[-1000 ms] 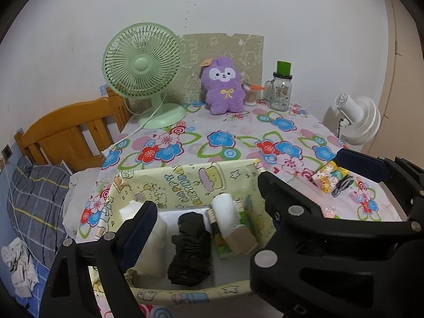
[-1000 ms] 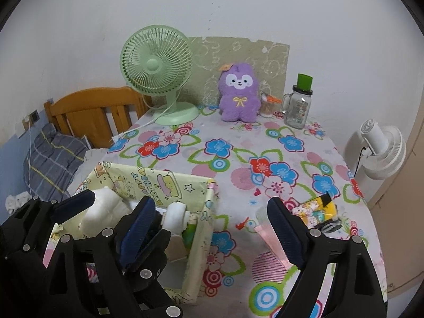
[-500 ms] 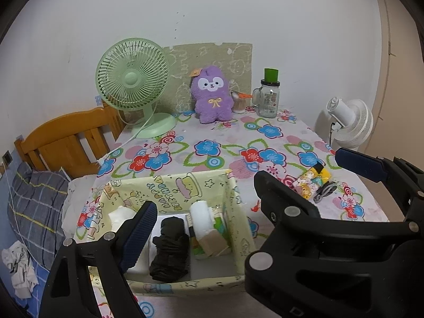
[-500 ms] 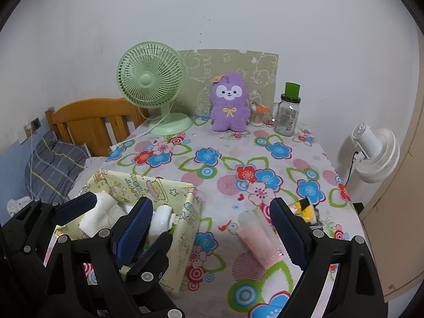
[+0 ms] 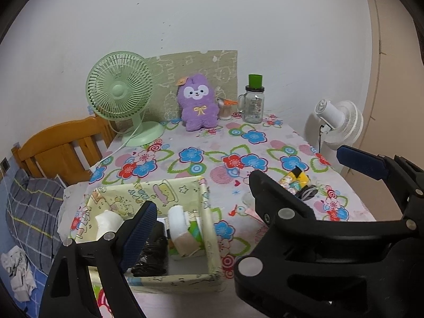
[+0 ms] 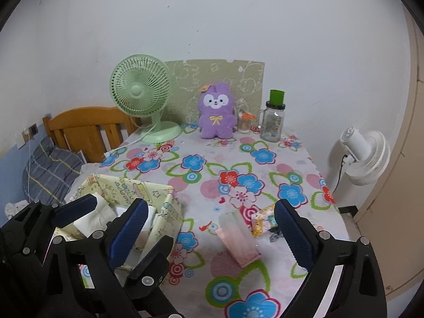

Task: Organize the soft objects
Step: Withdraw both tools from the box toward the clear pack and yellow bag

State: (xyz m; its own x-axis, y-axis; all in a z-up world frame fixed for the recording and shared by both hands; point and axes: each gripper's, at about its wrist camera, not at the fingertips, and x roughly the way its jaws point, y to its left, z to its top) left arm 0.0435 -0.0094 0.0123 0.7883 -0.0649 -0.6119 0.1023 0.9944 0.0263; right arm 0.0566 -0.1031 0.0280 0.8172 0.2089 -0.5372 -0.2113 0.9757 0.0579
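Both tongs gape wide over the floral table (image 6: 265, 159), gripping nothing; the right gripper (image 6: 209, 233) has just been opening further, with only a pink pouch (image 6: 238, 241) lying on the table below the gap. At lower left of the left wrist view, the left gripper (image 5: 243, 185) partly hides the yellow fabric box (image 5: 209, 225) holding a black bundle (image 5: 156, 251) and white rolls (image 5: 177, 220). A purple plush (image 5: 198, 103) sits at upper centre between green fan (image 5: 119, 87) and glass jar (image 5: 254, 106).

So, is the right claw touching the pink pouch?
Apart. In the right wrist view the open right claw stands clear of the pink pouch, tablecloth showing around it.
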